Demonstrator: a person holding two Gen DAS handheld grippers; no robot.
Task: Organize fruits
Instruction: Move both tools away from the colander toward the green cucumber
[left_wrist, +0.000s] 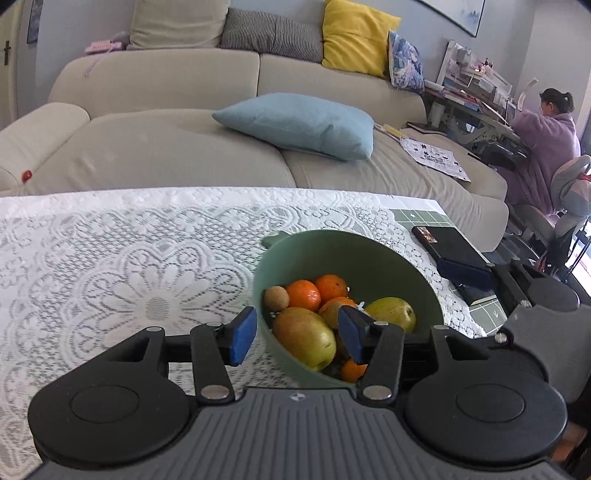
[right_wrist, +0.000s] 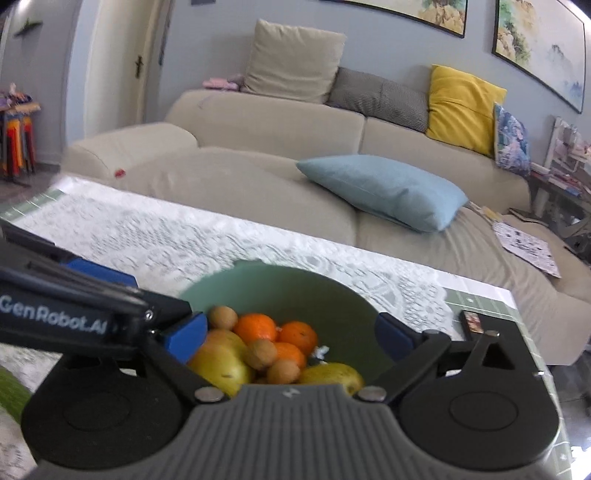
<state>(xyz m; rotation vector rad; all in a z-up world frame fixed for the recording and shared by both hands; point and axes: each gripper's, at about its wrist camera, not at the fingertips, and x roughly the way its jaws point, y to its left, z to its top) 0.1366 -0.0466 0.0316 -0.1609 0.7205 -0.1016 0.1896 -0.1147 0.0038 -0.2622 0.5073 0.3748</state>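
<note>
Bowl: we see the green bowl (left_wrist: 351, 254) sitting on the lace tablecloth (left_wrist: 129, 258), toward its right end, in front of the beige sofa (left_wrist: 166, 147).
Fruit: all of it is in the bowl. We count oranges (left_wrist: 303, 294), two yellow-green apples (left_wrist: 306, 338) and small brown round fruits (right_wrist: 261, 353), piled touching one another.
Left gripper: our left gripper (left_wrist: 297, 334) hangs over the near-left rim with its blue pads (left_wrist: 242, 338) partly apart, one outside the bowl wall, one above the fruit. The pads press on nothing.
Right gripper: our right gripper (right_wrist: 291, 338) is spread wide across the bowl's mouth and holds nothing; its fingers (right_wrist: 393, 338) frame the fruit pile.
Also there: a dark flat box (left_wrist: 448, 242) lies on the table to the right of the bowl.
</note>
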